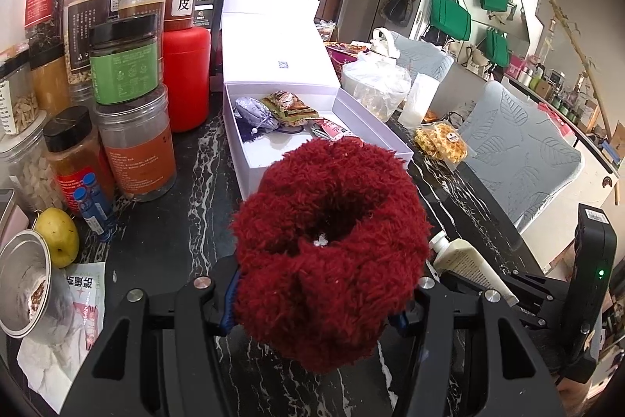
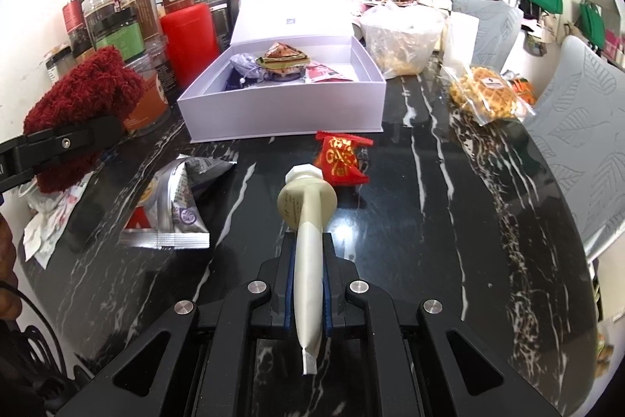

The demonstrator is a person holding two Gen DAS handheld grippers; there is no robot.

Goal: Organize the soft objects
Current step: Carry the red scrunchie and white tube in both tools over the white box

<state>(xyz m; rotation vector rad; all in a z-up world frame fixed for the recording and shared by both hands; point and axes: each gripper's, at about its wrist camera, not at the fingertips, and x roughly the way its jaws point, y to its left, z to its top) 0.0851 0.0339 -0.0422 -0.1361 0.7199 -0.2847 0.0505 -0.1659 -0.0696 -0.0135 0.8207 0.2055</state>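
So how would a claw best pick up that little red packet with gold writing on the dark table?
The small red foil packet lies loose on the black marble table, apart from the white open box. Probably come straight down from above and pinch across its puffy middle; the flat crimped ends give little to hold.
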